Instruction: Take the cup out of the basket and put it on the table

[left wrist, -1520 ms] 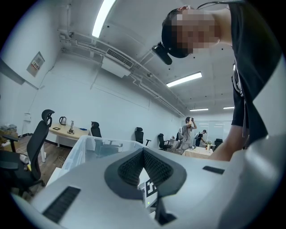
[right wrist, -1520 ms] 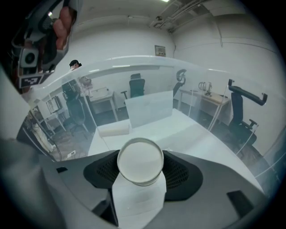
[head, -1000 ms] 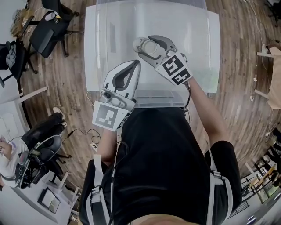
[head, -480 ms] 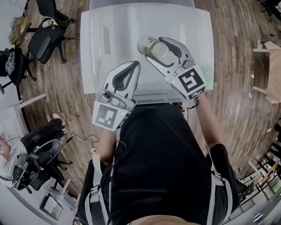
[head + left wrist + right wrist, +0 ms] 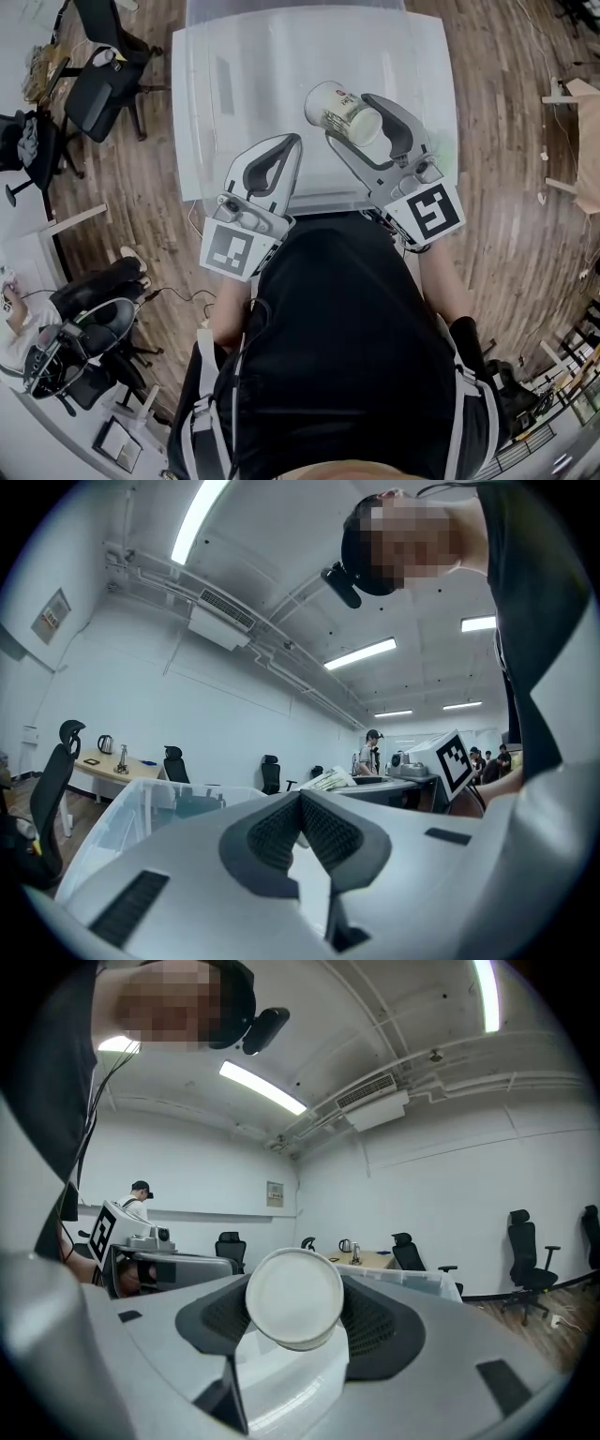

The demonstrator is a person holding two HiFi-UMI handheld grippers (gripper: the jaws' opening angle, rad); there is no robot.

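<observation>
A white paper cup with print on its side lies tilted, mouth to the upper left, between the fingers of my right gripper, which is shut on it high above the clear plastic basket. In the right gripper view the cup's round base faces the camera, clamped between both pads. My left gripper hangs beside it to the left, shut with nothing in it. In the left gripper view its ribbed pads meet, and the basket's clear rim shows beyond them.
Wooden floor surrounds the basket. Black office chairs stand at the far left, and a seated person is at the lower left. A power strip and cable lie by my feet. Desks, chairs and standing people fill the room's far side.
My right gripper has risen with the cup toward the camera and swung right; the cup now shows its side rather than its mouth. The left gripper has barely moved.
</observation>
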